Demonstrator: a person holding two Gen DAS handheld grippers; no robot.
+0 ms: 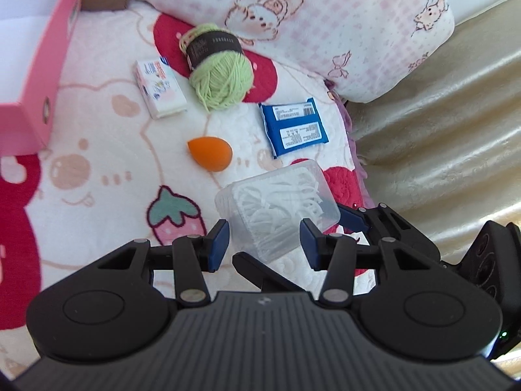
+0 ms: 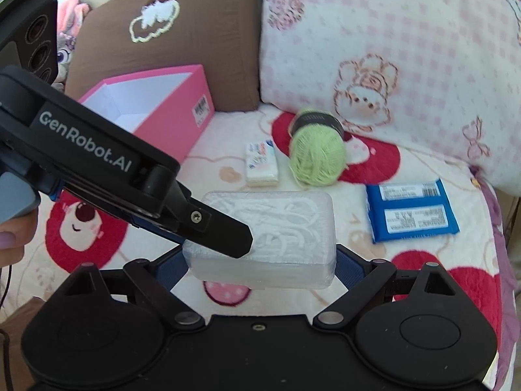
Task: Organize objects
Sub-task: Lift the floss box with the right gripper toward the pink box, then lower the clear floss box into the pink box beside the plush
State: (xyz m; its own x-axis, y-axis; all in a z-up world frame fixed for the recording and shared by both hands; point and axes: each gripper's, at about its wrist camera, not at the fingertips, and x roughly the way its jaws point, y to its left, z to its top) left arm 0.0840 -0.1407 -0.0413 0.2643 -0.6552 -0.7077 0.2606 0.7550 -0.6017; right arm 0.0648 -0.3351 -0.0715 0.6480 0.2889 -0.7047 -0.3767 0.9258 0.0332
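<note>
Floss-pick box (image 2: 263, 238): light, rigid, slick clear plastic. Right gripper (image 2: 260, 265) clamps short ends; left gripper (image 1: 263, 244) straddles box, grip indeterminate.

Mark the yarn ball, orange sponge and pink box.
yarn ball (image 1: 221, 78), left wrist view, green wound part.
orange sponge (image 1: 211, 153), left wrist view, middle of body.
pink box (image 2: 182, 114), right wrist view, outer side wall.

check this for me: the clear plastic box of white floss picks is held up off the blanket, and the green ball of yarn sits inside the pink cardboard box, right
Not quite. The green ball of yarn lies on the blanket beside the small white packet, outside the pink cardboard box, as the right wrist view shows. The clear plastic box of white floss picks is indeed held up.
</note>
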